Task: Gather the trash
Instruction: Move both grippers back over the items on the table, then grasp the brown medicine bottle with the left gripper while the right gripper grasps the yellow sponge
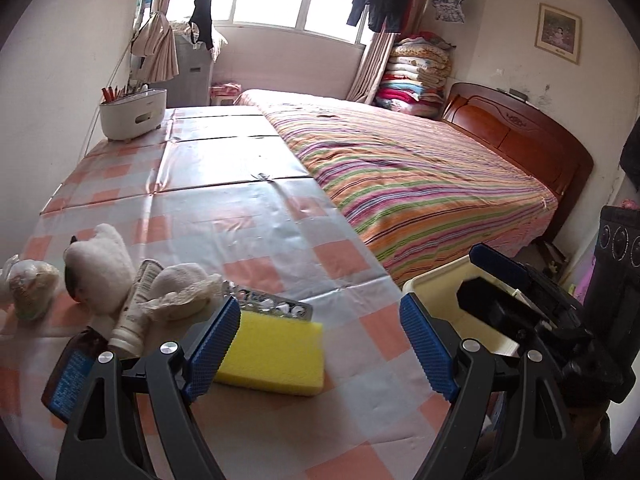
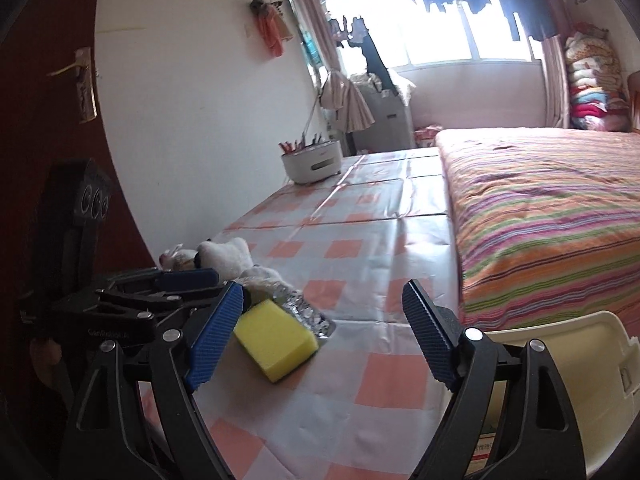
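A yellow sponge [image 1: 276, 352] lies on the checked tablecloth [image 1: 240, 216], just ahead of my left gripper [image 1: 320, 344], which is open with nothing pressed between its blue pads. Behind the sponge sit a foil blister pack [image 1: 276, 306], crumpled tissue [image 1: 180, 292], a white tube [image 1: 132, 320], a brown bottle [image 1: 72, 376], a white fluffy cloth [image 1: 100, 264] and a plastic-wrapped lump [image 1: 28, 288]. My right gripper [image 2: 322, 336] is open and empty, with the sponge [image 2: 276, 340] and blister pack [image 2: 308, 312] low on its left. It hangs [image 1: 490, 284] above a cream bin [image 1: 432, 292].
The cream bin [image 2: 600, 344] stands off the table's right corner, beside a bed with a striped cover [image 1: 420, 176]. A white basket of pens [image 1: 132, 114] sits at the table's far left by the wall. The left gripper [image 2: 180, 292] shows at the right wrist view's left edge.
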The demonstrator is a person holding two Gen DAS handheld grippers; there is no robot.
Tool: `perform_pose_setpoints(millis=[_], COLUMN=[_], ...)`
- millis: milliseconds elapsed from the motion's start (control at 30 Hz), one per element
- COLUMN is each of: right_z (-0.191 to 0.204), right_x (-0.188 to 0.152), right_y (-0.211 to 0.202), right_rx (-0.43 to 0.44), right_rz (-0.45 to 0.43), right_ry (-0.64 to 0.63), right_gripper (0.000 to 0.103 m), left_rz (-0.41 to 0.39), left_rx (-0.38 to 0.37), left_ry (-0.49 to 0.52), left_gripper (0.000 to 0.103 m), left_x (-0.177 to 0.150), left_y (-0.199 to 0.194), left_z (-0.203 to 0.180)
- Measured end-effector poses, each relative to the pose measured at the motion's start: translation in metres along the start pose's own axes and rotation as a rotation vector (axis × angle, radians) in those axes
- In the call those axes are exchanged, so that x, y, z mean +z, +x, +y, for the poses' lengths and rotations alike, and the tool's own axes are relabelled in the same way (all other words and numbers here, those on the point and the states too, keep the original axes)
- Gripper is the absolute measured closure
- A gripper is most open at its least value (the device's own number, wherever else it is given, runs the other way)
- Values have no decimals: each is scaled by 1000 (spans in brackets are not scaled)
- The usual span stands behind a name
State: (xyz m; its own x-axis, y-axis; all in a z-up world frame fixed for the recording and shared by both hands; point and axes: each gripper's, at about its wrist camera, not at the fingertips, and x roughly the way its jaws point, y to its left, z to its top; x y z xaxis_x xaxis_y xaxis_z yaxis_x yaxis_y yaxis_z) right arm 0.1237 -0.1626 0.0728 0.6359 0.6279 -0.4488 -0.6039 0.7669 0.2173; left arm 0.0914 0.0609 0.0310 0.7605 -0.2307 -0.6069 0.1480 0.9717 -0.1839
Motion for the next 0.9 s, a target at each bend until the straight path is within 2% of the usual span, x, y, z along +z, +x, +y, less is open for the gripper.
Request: perform_pose_setpoints(millis=[233, 600, 900], right_z=[41, 64, 76], right_x=[-9, -22, -29], right_y=[29, 60, 83], right_rx=[80, 133, 108], right_rz=[87, 207, 283], right_ry=[-108, -171, -213], right_gripper=[22, 20, 20], left_rz=[-4, 66, 136], left_rx=[74, 201, 202], left_ry=[-82, -156, -232], left_gripper=[23, 23, 23], left_x=[-8, -26, -44], left_y=[-18, -34, -31], left_z=[53, 119, 153])
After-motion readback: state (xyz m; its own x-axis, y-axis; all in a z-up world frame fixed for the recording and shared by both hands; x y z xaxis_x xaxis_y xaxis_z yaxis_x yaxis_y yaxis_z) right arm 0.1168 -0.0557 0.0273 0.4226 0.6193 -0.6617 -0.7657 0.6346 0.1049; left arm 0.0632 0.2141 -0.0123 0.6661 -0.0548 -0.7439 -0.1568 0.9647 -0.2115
